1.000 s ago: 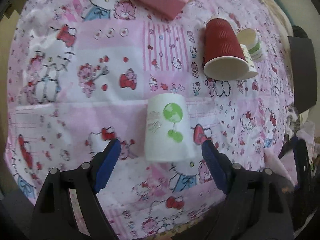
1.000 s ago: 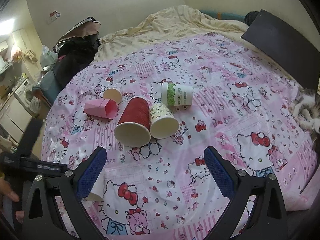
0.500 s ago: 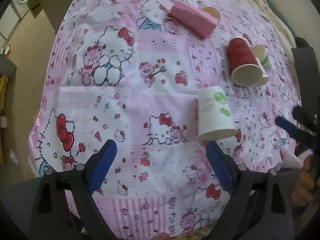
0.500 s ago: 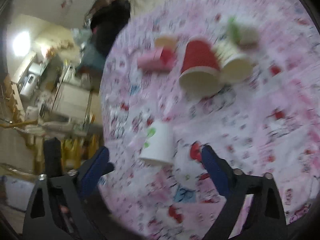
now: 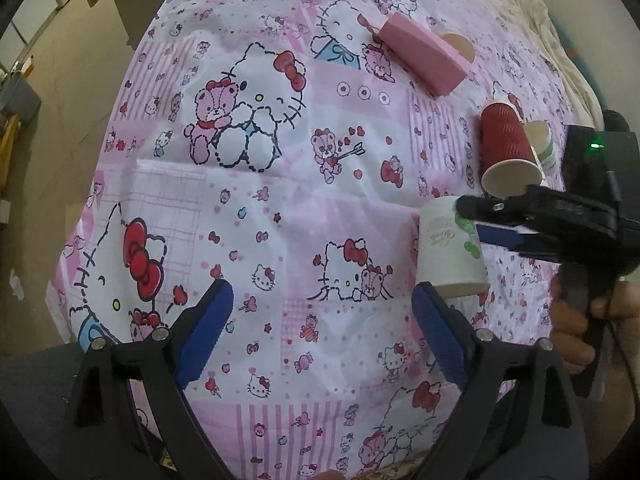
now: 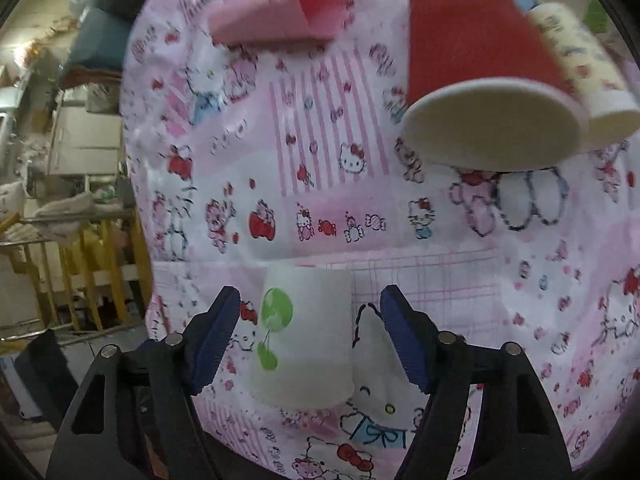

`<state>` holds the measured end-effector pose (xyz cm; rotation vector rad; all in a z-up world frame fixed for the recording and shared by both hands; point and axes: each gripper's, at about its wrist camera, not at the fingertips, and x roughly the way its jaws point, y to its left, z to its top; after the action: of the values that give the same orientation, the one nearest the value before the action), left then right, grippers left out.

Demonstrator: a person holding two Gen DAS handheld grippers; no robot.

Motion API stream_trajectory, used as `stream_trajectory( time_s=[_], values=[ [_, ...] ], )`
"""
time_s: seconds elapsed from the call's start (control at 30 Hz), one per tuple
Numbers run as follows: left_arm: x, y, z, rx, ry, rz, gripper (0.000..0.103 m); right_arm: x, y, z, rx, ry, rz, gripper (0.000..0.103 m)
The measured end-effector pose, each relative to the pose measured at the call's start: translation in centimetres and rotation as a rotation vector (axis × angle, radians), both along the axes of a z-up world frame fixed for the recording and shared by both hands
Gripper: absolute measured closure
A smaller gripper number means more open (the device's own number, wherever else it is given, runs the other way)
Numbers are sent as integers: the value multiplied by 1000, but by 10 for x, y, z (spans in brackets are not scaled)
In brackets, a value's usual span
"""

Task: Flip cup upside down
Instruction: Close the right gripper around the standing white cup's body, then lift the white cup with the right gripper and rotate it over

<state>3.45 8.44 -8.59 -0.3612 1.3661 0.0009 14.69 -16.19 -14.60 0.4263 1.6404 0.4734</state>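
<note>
A white paper cup with green dots (image 6: 306, 332) lies on its side on the pink Hello Kitty bedspread (image 6: 332, 208), its mouth toward the camera. My right gripper (image 6: 310, 338) is open with a blue pad on either side of the cup, a small gap on each side. In the left wrist view the same cup (image 5: 446, 250) lies at the right, with the right gripper's fingers (image 5: 496, 234) around it. My left gripper (image 5: 320, 338) is open and empty, to the cup's left above the bedspread (image 5: 248, 184).
A red ribbed cup (image 6: 472, 64) and a cream printed cup (image 6: 588, 68) lie on their sides behind the white one. A pink folded carton (image 6: 276, 12) lies further back; it also shows in the left wrist view (image 5: 420, 58). The bed's left edge drops to the floor (image 5: 60, 92).
My left gripper has pulled back and left, away from the white cup. My right gripper has swung down and left and now straddles that cup.
</note>
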Motion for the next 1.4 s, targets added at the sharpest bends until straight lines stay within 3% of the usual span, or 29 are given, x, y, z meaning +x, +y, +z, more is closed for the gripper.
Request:
stream_trajectory(
  time_s=[0.27, 0.3, 0.43, 0.6, 0.77, 0.87, 1.0, 1.23, 1.4],
  values=[
    [1, -9, 0, -2, -1, -31, 14, -3, 12, -21, -29, 53, 38, 33],
    [0, -10, 0, -2, -1, -32, 14, -3, 13, -22, -35, 48, 43, 39],
    [-1, -12, -1, -3, -2, -38, 14, -9, 12, -16, -7, 18, 62, 41],
    [-4, -23, 5, -39, -41, -79, 14, -20, -8, 16, 20, -104, 44, 41],
    [-12, -64, 23, -105, -145, -257, 14, -40, -39, 60, 2, -300, 3, 41],
    [-22, -97, 33, -124, -203, -401, 14, -48, -50, 69, -17, -367, -17, 41],
    [-31, -117, 42, -108, -270, -492, 14, -54, -50, 72, -48, -430, -6, 41],
    [-18, -111, 34, -164, -229, -437, 14, -66, -19, 78, -53, -497, 103, 41],
    [-15, -107, 23, -132, -196, -413, 14, -75, -5, 81, -49, -526, 175, 41]
  ],
)
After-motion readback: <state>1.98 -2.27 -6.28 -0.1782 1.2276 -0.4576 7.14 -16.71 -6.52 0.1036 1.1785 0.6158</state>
